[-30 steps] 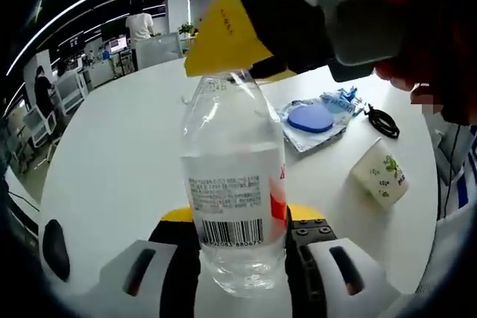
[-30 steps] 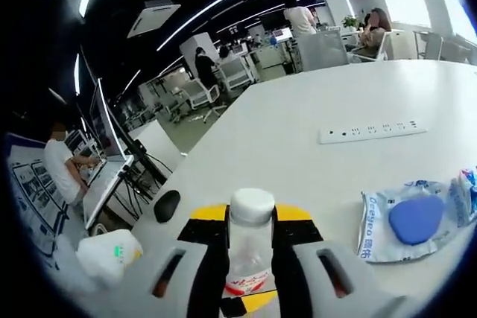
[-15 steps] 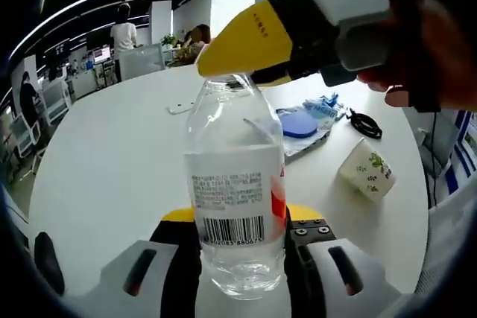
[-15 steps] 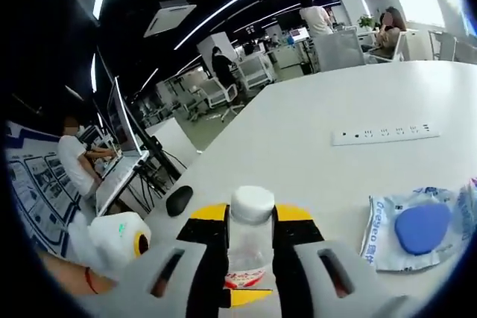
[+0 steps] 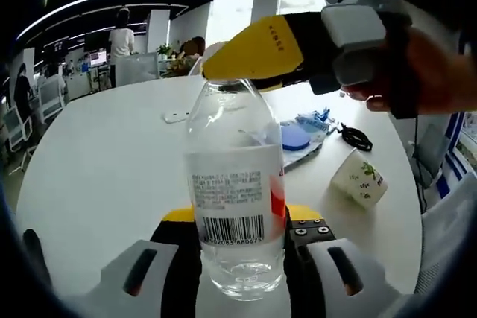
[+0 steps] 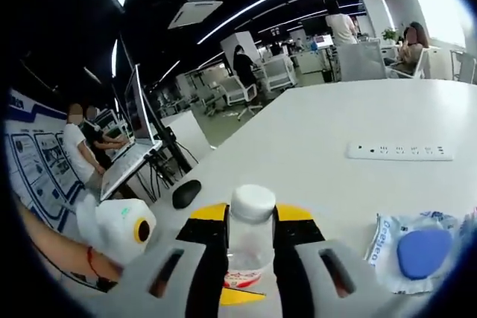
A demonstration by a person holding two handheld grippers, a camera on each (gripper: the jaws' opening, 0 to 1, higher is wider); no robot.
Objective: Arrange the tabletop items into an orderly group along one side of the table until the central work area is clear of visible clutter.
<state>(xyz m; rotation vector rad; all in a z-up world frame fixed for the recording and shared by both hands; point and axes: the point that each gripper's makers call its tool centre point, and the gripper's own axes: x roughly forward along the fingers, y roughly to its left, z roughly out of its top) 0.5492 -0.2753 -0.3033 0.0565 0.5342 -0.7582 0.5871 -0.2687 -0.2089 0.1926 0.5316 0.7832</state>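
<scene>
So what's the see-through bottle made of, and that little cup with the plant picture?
The bottle looks like thin clear plastic: you can see through it, and it has a glossy printed label. The cup, lying on its side, seems to be matte paper, cream with a green print, though that's less sure.

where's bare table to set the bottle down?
Free: the wide white table left of the bottle, out to the power strip, and the stretch between the mouse and that strip in the right gripper view. Crowded: the side with the blue packet, black cable and tipped paper cup.
</scene>
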